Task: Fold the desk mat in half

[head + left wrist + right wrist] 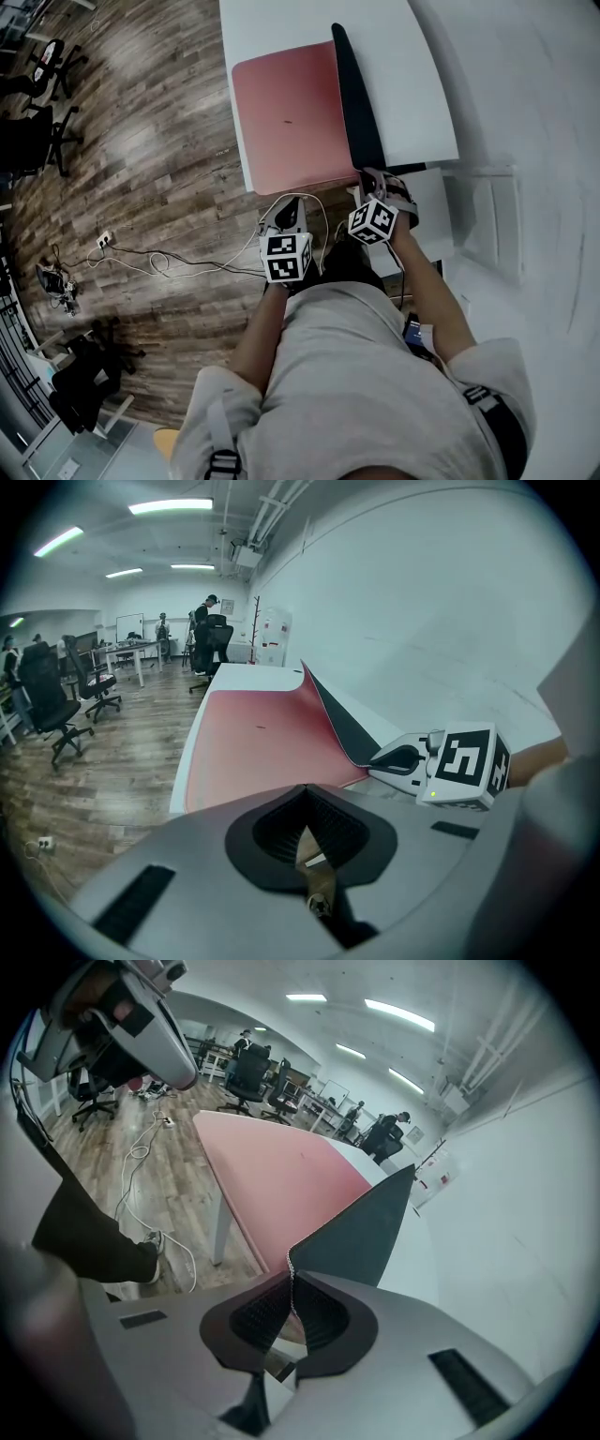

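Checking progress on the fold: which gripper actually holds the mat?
The right gripper, shut on the lifted, dark-backed corner of the pink desk mat; the left gripper is shut on nothing.

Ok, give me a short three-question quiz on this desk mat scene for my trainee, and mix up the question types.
1. True or false: the left gripper is clamped on the desk mat.
2. Which part of the mat is raised off the white table? A: the right edge, pinched by the right gripper. B: the left edge. C: none, it lies flat.
3. Fill in: the mat's top is pink; its exposed underside is ____.
Key: 1 false, its jaws are together on nothing. 2 A. 3 dark.
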`<state>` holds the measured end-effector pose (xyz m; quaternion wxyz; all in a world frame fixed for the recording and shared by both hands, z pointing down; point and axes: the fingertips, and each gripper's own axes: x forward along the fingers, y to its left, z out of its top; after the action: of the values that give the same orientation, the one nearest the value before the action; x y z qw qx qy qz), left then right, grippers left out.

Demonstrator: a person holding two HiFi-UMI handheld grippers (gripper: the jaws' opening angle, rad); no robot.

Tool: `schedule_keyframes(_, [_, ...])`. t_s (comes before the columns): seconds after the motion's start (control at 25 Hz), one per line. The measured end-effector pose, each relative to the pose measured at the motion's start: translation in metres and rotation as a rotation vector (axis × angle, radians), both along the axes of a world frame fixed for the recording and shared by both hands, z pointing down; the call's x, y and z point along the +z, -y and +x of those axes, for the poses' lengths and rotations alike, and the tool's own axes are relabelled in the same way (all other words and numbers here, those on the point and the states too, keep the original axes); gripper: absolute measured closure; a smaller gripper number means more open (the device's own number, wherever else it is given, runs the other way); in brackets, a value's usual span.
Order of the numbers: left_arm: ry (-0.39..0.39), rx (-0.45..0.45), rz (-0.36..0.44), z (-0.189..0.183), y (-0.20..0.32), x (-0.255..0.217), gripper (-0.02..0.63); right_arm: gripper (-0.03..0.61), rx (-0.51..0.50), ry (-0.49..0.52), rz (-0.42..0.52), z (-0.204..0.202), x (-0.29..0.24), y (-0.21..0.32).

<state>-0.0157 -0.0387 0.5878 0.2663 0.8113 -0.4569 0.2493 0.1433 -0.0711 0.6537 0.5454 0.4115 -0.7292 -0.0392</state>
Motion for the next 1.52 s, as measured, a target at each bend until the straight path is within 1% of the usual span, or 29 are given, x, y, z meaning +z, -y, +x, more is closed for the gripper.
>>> schedule_keyframes(0.44, [0.0, -0.007, -0.004, -0.001, 0.0, 0.003, 0.603, 0.529, -0.028, 0.005, -0.003, -0.009, 0.003, -0.002])
schedule_keyframes(1.04, [-0.002, -0.025, -0.008, -0.009, 0.0, 0.005, 0.603, 0.528, -0.029, 0.006, 0.004, -0.013, 0.004, -0.002])
schedule_keyframes(1.52, [-0.004, -0.046, -0.002, -0.022, 0.0, 0.002, 0.604, 0.528, -0.048, 0.008, 0.001, -0.027, 0.002, -0.004])
